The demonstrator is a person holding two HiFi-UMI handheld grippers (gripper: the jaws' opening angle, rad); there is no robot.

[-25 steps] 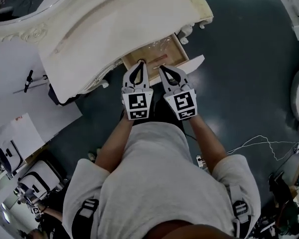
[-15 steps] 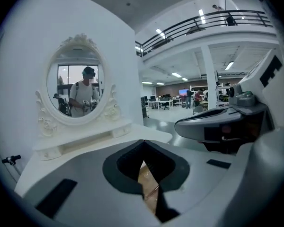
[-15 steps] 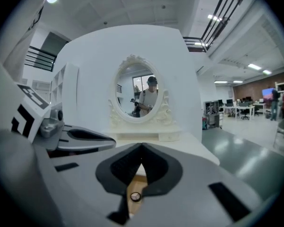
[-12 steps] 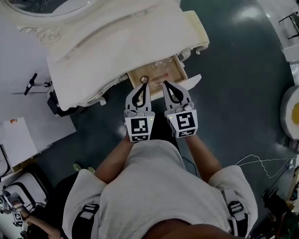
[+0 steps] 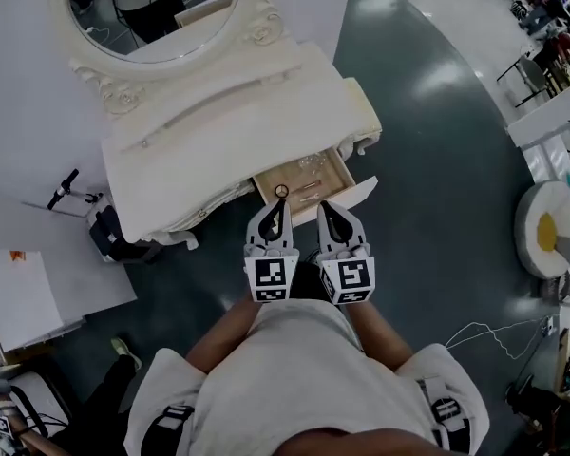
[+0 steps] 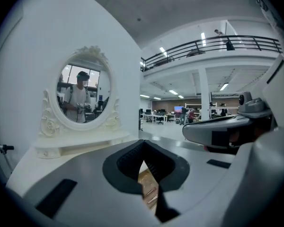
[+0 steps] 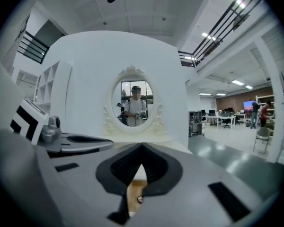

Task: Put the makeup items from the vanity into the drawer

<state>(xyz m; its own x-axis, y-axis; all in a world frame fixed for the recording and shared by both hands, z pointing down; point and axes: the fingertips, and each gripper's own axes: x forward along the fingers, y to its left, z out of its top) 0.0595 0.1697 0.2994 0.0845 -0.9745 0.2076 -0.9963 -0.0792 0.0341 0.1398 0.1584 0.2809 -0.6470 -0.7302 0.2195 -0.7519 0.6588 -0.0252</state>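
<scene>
Left hand-held gripper [image 5: 280,200] and right hand-held gripper [image 5: 325,207], jaws together and empty, faced the open drawer [image 5: 359,191], probably best pushed home squarely.

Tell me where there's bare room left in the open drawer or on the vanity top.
The vanity top looks bare from mirror to front edge. In the drawer, bare wood shows along the right wall; the ring and sticks crowd its middle and left.

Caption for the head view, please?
Left gripper and right gripper, both shut and empty, side by side before the open drawer of the vanity, makeup items inside.
</scene>
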